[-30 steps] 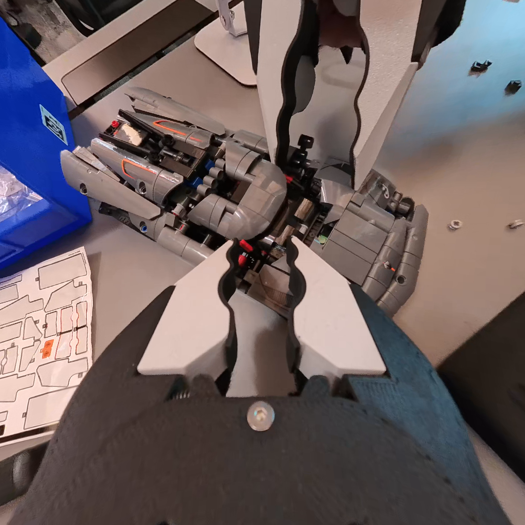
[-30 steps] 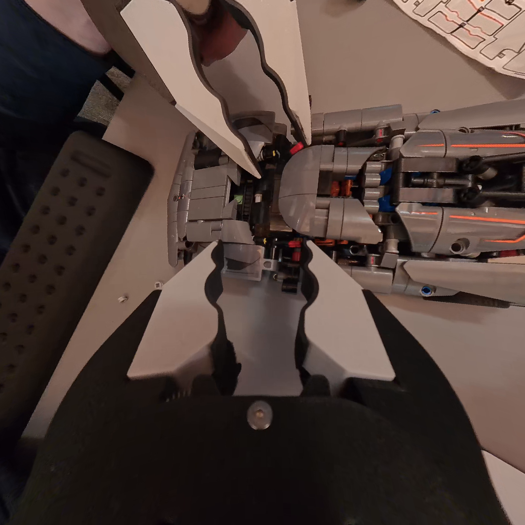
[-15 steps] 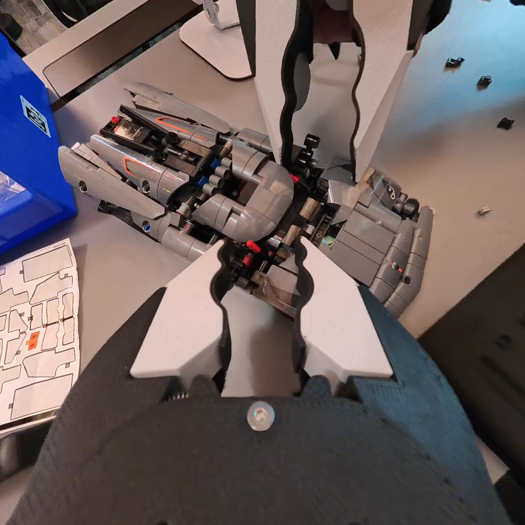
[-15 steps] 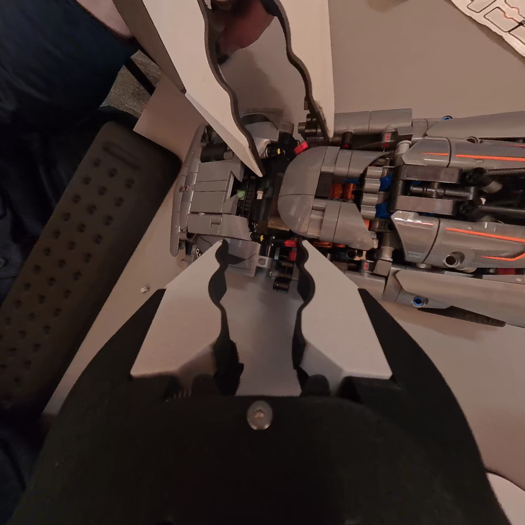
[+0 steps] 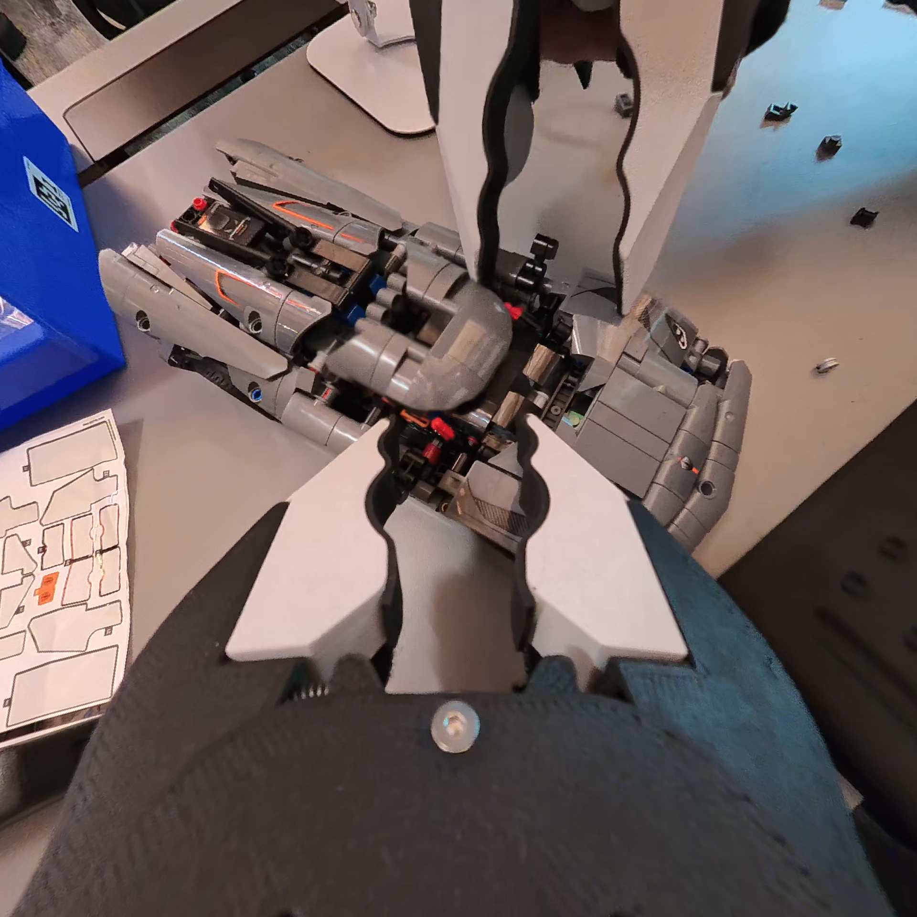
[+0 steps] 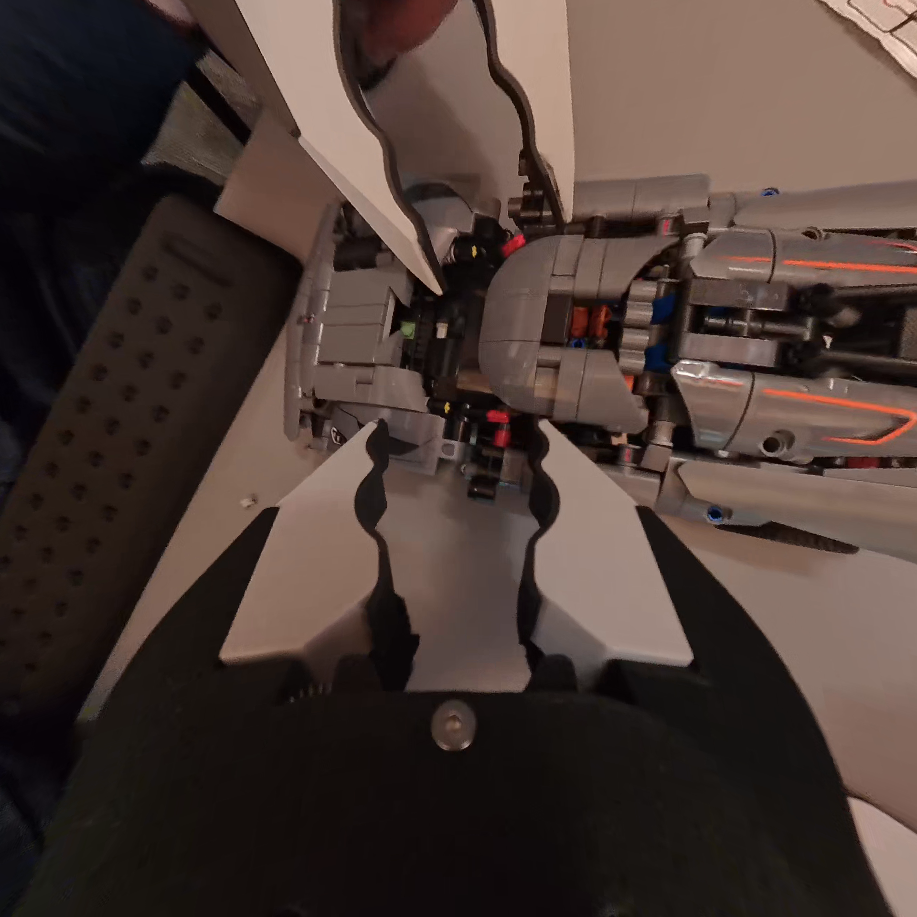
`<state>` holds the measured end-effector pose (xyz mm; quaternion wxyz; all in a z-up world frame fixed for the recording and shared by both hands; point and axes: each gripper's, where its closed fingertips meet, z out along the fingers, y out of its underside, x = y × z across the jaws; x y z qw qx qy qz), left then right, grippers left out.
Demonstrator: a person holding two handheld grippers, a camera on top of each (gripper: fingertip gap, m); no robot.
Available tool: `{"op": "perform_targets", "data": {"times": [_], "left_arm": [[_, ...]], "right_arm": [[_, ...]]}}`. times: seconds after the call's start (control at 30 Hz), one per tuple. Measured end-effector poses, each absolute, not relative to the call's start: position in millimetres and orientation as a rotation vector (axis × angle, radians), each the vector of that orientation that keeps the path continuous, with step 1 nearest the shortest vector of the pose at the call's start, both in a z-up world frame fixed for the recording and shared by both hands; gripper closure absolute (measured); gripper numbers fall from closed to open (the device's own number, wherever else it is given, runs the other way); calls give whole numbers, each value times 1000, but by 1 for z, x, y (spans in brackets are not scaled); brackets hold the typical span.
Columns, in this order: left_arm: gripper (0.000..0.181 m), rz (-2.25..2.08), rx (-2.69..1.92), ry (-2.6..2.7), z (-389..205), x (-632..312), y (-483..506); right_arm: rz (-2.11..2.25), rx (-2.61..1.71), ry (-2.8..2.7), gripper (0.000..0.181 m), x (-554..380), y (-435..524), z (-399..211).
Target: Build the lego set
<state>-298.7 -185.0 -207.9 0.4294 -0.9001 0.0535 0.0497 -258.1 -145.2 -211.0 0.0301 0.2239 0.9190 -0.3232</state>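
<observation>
Lying between two open tools' tips: grey lego car (image 5: 446,342).

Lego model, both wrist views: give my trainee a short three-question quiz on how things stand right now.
1. True or false: the left gripper and the right gripper have their jaws apart, one on each side of the grey lego model.
2. In the left wrist view, what lies on the table at the left edge, below the blue bin?
A. a sticker sheet
B. a screwdriver
C. a cup
3. Fill in: the stripes on the model's long grey panels are ____.

Key:
1. True. Each has its jaws open at the model's middle section, from opposite sides.
2. A, the sticker sheet.
3. Orange, seen on the panels in the right wrist view.
</observation>
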Motion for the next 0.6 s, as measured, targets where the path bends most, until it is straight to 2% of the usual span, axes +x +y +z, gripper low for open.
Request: {"op": "perform_targets", "data": {"times": [0.13,0.4,0.6], "left_arm": [[129,61,-2219,128,-200,-293,-187],[130,58,-2245,146,-203,-287,-189],[124,4,-2213,144,-196,-278,-194]], "right_arm": [[-985,669,2815,125,-254,-148,-213],[-983,627,2794,130,-248,-153,-213],[-979,604,2778,130,-244,-156,-213]]}}
